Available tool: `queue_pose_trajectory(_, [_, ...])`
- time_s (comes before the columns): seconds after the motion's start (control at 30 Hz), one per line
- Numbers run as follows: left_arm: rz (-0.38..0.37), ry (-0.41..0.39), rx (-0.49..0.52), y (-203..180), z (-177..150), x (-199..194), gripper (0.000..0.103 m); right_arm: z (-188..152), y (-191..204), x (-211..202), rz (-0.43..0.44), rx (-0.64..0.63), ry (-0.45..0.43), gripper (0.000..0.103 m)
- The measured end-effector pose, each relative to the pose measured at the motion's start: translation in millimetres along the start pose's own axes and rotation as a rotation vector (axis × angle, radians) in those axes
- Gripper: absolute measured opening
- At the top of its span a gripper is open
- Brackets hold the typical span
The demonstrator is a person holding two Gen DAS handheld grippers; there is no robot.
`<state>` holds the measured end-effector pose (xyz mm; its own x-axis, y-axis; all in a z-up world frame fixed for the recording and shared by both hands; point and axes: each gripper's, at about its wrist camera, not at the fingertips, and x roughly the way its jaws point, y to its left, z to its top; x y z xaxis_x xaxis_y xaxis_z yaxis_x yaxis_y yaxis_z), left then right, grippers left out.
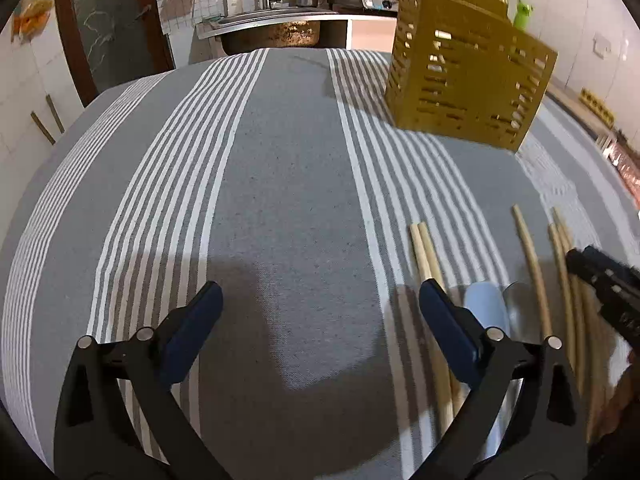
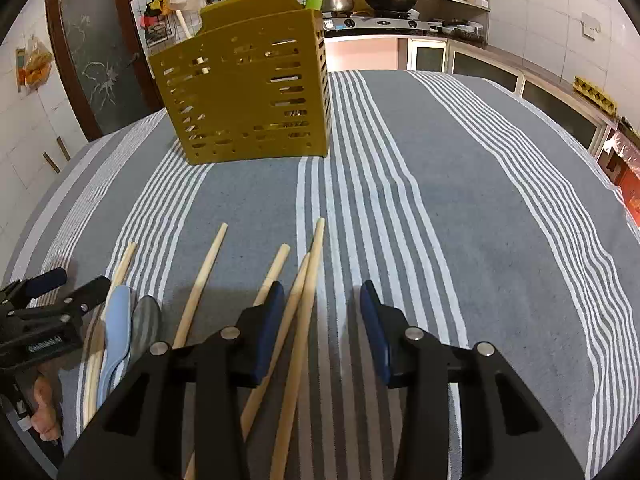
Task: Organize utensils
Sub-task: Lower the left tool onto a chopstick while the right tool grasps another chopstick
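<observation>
Striped grey-and-white tablecloth (image 2: 460,200) covers the whole work surface in both wrist views.

Mustard-yellow slotted utensil holder (image 2: 244,92) stands upright on the cloth, at 11 o'clock in the right wrist view and at 1 o'clock in the left wrist view (image 1: 468,80). One pale stick pokes out of its top; other contents cannot be read through the slots.

Left gripper (image 1: 320,304): jaws wide apart, nothing between them, over bare cloth. Right gripper (image 2: 322,300): jaws wide apart, also holding nothing; its left finger sits above the stick pile.

Wooden chopsticks (image 2: 308,280) lie loose on the cloth, fanned out, tips toward 12 o'clock, at 7 to 6 o'clock in the right wrist view, well apart from the holder. In the left wrist view they lie at 4 o'clock (image 1: 532,256).

Light blue spoon (image 2: 116,320) and grey spoon (image 2: 146,320) lie side by side among the sticks, at 8 o'clock in the right wrist view.
</observation>
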<state>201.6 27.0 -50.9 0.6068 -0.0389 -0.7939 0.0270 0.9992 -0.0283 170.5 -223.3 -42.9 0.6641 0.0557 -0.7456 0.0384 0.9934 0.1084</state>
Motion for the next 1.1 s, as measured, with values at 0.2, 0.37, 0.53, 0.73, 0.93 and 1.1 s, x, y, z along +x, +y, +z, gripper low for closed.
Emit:
queue_pose_trajectory(0.2, [-0.017, 0.007, 0.024, -6, -2, -1, 0.095, 0, -3, 0, 0.008, 0.015, -0.003, 0.040])
queue_pose_trajectory(0.37, [0.009, 0.000, 0.042, -8, -4, -2, 0.096, -1, -4, -3, 0.004, 0.020, -0.004, 0.040])
queue_pose_trajectory(0.53, [0.016, 0.030, 0.068, -16, -7, 3, 0.095, -2, -2, -3, -0.005, 0.008, 0.004, 0.039])
queue_pose_trajectory(0.73, [0.025, 0.031, 0.069, -16, -10, 1, 0.095, -5, 0, -4, -0.011, 0.001, 0.010, 0.038])
queue_pose_trajectory(0.93, [0.022, 0.027, 0.065, -22, -11, -2, 0.083, -7, 4, -4, -0.033, -0.003, 0.018, 0.035])
queue_pose_trajectory(1.1, [0.001, 0.033, 0.064, -25, -11, -5, 0.073, -8, 5, -9, -0.018, 0.012, 0.025, 0.025])
